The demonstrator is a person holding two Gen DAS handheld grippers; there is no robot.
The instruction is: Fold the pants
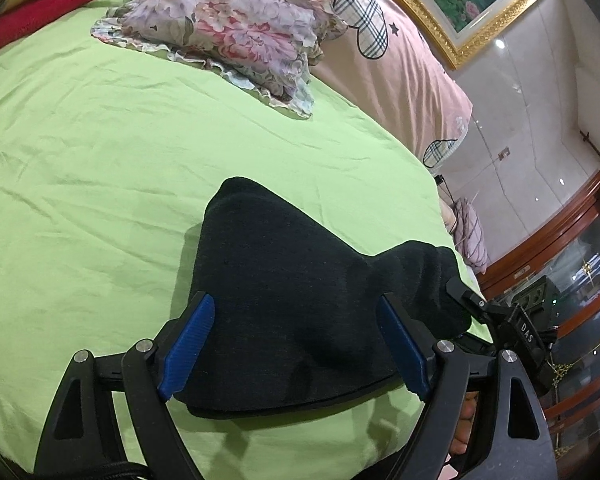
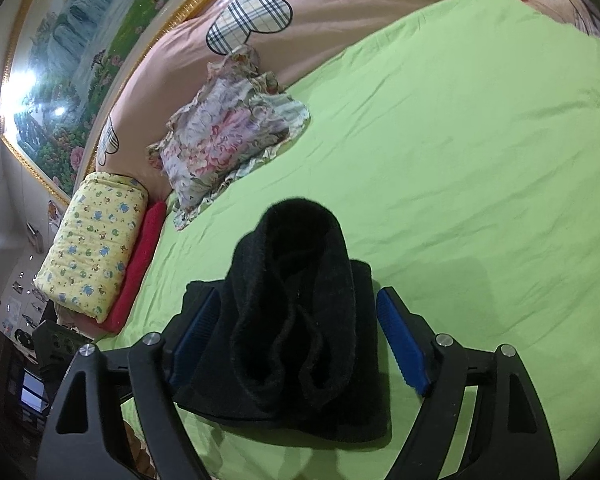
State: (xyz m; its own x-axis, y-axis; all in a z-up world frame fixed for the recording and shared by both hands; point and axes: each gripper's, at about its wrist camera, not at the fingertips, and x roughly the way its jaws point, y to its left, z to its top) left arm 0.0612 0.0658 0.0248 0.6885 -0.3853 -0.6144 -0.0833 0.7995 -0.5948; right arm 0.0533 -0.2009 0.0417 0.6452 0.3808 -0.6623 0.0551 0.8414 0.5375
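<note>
Black pants (image 1: 284,300) lay bundled near the bed's (image 1: 100,160) near edge, both grippers' fingers (image 1: 192,344) spread wide, apparently gripping nothing; flattening the raised roll (image 2: 296,280) would tidy the fold.

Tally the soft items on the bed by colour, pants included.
Black: 1, the pants
Floral: 1, the ruffled pillow
Yellow print: 1, the rolled quilt
Red: 1, the folded cloth
Pink with plaid hearts: 1, the duvet
Total: 5, all on the green sheet
</note>
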